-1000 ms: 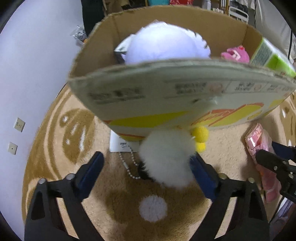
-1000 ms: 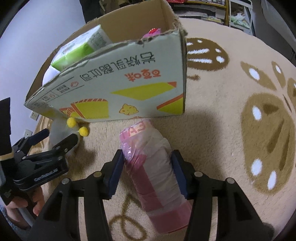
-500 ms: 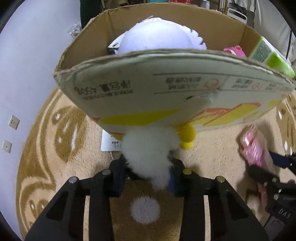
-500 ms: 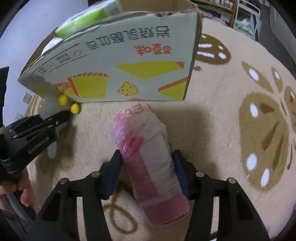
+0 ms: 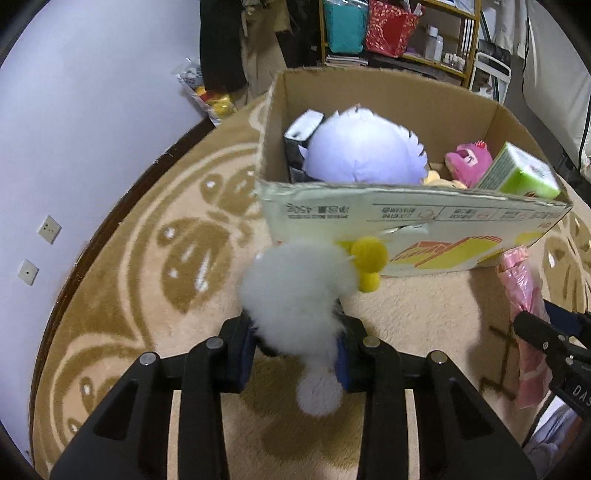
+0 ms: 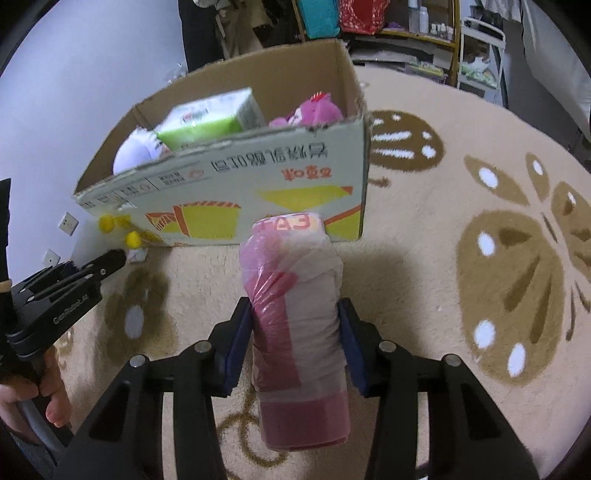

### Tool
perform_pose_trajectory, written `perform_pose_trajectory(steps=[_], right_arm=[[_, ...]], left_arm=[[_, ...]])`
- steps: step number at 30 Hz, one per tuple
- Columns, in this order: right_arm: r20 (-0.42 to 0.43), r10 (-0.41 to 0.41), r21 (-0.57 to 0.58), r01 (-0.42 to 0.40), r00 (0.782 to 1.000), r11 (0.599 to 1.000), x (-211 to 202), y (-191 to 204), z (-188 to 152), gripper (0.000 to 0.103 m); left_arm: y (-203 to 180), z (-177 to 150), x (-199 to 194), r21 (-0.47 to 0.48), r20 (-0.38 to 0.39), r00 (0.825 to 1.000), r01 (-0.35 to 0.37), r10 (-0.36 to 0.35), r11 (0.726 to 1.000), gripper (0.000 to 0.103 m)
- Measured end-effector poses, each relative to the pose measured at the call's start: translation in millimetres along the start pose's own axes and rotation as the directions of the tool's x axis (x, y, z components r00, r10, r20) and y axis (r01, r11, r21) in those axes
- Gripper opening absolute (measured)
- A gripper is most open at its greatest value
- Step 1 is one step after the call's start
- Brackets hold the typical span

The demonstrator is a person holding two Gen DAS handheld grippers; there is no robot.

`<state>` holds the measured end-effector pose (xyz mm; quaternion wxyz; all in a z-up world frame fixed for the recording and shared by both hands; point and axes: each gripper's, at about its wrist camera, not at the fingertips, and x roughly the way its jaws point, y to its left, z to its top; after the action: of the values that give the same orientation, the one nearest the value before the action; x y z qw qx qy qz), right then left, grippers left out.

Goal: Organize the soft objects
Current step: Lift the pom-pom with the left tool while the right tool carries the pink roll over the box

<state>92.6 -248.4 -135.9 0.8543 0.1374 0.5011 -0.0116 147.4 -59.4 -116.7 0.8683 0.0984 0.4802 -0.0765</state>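
Note:
My left gripper [image 5: 295, 347] is shut on a fluffy white plush toy [image 5: 295, 291] with two yellow pompoms [image 5: 369, 254], lifted off the rug just before the cardboard box [image 5: 406, 218]. My right gripper [image 6: 295, 328] is shut on a pink roll wrapped in plastic [image 6: 295, 306], also raised, in front of the same box [image 6: 258, 192]. That roll [image 5: 521, 295] and the right gripper [image 5: 546, 332] show at the right edge of the left wrist view. The left gripper [image 6: 110, 260] shows at the left of the right wrist view.
The box holds a lavender plush [image 5: 362, 151], a pink plush [image 5: 469, 162], a green tissue pack [image 5: 521, 173] and a dark carton [image 5: 299, 140]. A beige patterned rug [image 6: 480, 240] covers the floor. A wall [image 5: 74, 110] stands left; shelves [image 5: 406, 33] behind. A hand [image 6: 22, 387] holds the left gripper.
The left gripper closed on the white plush and lifted it. The right gripper tightened on the pink roll and rose with it; the box's inside now shows from above.

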Motion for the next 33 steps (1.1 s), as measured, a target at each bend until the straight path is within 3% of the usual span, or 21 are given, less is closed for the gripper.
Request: perform_pose_trajectory(steps=[3,7,14,33], right_arm=[[0.021,0.002,-0.004,-0.002,1.000,1.000,-9.0,0.1,2.9,0.049],[0.060,0.003,-0.015,-0.003,0.998,1.000,-25.7,0.1,2.3,0.049],[0.142,0.023,-0.035,-0.019,0.990,0.999,-56.3,2.8,7.1,0.049],[0.259,0.098,-0.032,-0.093,0.961,0.995,-96.7,9.0,28.2,0.048]], left_arm=[[5.7,-4.1,-18.9,0.002,0.049,0.997,-0.057,0.056,0.998,0.033],[17.1,-0.8,-43.4,0.012,0.116,0.990,-0.082,0.080,0.997,0.033],[14.1,1.3,-86.9,0.036,0.235,0.965,-0.133,0.121,0.990,0.033],[26.8,22.4,-126.1,0.000,0.362,0.924,-0.133,0.124,0.991,0.033]])
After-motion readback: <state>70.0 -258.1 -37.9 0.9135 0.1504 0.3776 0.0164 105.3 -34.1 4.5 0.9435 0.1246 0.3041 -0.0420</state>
